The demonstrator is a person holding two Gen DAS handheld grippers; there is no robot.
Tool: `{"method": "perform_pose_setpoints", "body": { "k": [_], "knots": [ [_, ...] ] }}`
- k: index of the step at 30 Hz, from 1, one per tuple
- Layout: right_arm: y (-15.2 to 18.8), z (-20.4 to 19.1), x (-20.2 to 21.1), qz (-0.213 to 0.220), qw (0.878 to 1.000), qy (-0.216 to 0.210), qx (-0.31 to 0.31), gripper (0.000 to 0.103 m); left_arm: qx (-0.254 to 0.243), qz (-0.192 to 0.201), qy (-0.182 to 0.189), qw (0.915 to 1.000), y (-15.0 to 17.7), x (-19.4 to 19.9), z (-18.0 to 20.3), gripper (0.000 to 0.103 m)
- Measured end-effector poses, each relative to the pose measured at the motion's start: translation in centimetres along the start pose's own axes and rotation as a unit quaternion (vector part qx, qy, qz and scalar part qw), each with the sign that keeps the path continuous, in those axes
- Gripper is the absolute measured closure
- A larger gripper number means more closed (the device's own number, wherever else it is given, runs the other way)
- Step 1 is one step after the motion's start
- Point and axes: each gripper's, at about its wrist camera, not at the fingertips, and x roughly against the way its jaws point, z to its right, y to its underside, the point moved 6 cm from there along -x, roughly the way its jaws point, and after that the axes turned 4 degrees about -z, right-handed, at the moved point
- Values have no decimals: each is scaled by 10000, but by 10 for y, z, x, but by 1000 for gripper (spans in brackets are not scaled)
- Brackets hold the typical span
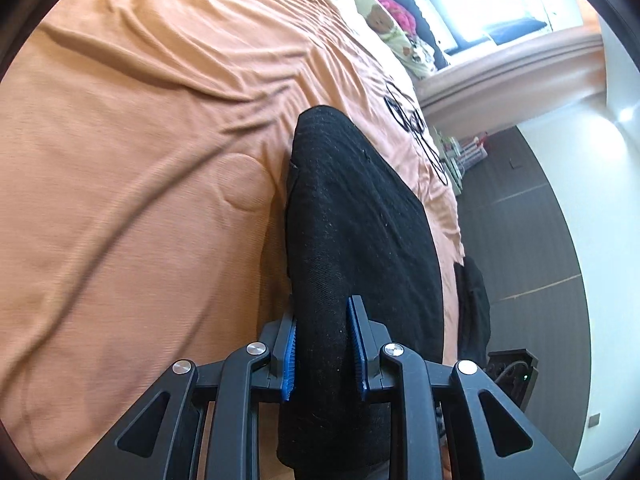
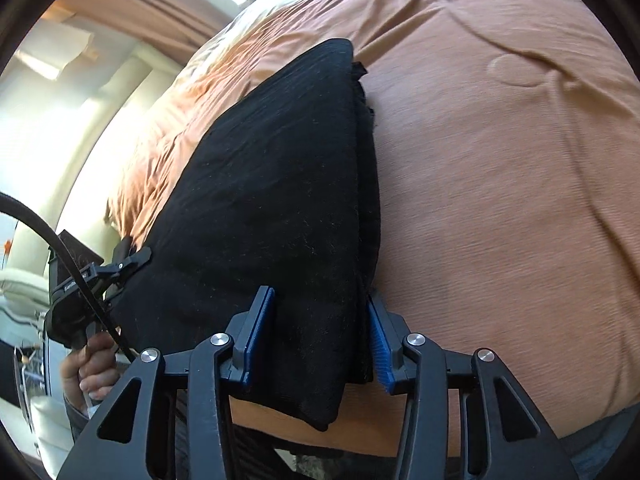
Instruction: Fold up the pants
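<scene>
Black pants [image 1: 352,208] lie folded into a long thick strip on an orange bed cover [image 1: 140,160]. My left gripper [image 1: 324,352] is shut on their near end, with the blue pads pressed into the bunched fabric on both sides. In the right wrist view the same pants [image 2: 272,184] fill the gap of my right gripper [image 2: 318,340], whose pads clamp the layered fold at the near edge. The other gripper [image 2: 120,264] shows there at the left, pinching the pants' left corner, with a hand [image 2: 92,360] holding it.
Pillows and soft toys [image 1: 392,20] sit at the bed's far end under a bright window [image 1: 500,0]. Dark floor [image 1: 520,220] runs along the bed's right side, with another dark garment [image 1: 474,304] and a black box [image 1: 512,372] there. The orange cover [image 2: 500,200] spreads out wrinkled.
</scene>
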Motion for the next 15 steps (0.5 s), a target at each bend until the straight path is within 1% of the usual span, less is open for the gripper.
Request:
{"method": "perform_pose_setpoints", "body": {
  "k": [9, 12, 15],
  "knots": [
    [-3, -29, -40, -300, 9986, -184, 391, 62, 233, 291, -200, 9991, -1, 39, -34, 79],
    [-8, -33, -46, -349, 9980, -196, 482, 62, 284, 343, -277, 9986, 3, 48, -46, 79],
    [-13, -33, -46, -363, 9975, -183, 574, 62, 310, 320, -352, 9984, 4, 50, -52, 80]
  ]
}}
